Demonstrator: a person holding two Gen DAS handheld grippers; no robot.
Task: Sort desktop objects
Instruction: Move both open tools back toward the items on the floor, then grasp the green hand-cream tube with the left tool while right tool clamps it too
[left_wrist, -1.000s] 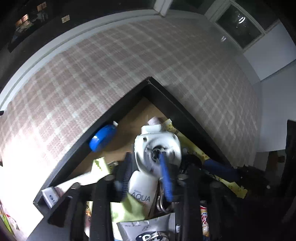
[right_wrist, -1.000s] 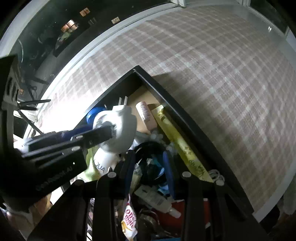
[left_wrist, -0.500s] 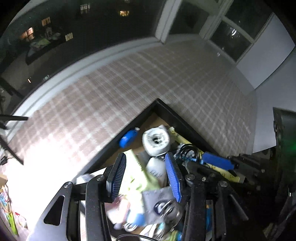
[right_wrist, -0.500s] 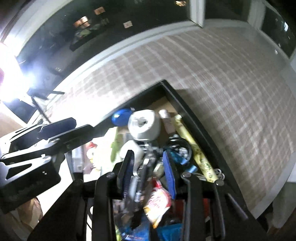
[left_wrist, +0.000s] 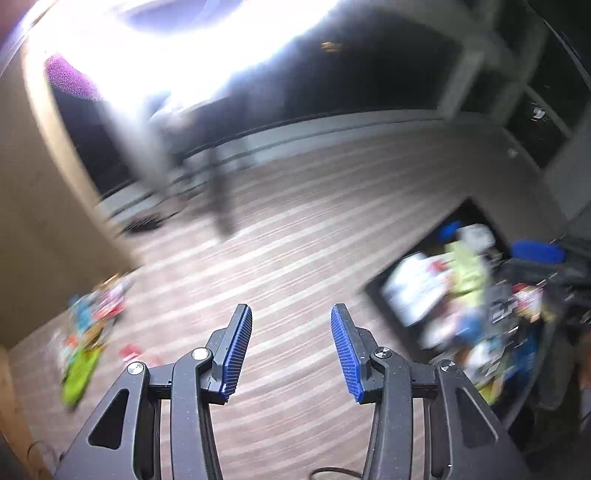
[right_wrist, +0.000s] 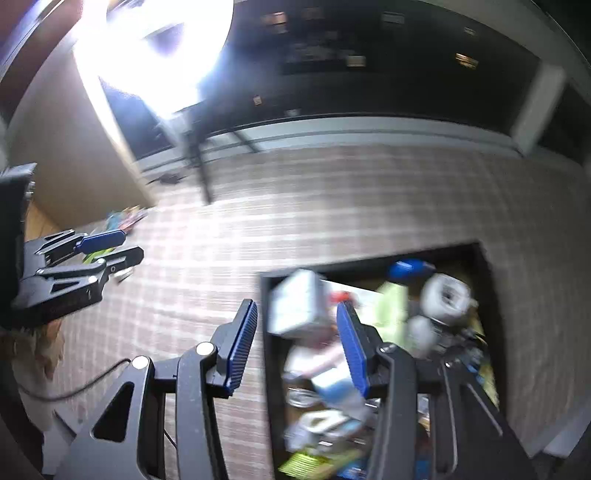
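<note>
1. The left gripper (left_wrist: 291, 325) points down over the checked tablecloth (left_wrist: 295, 258), its blue-padded jaws apart with only cloth showing between them.
2. The black tray (left_wrist: 373, 291) lies to the right of the gripper, crammed with blurred things (a pale green packet and white packs can be made out).
3. A small heap of colourful packets (left_wrist: 88, 325) sits on the cloth to the gripper's left, well apart from the tray.
4. A blue pad (left_wrist: 537, 251) of another gripper shows just beyond the tray's far right side.

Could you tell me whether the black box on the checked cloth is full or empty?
Full. In the right wrist view the black box is heaped with things, among them a white round device and a blue item; blur hides the rest.
</note>
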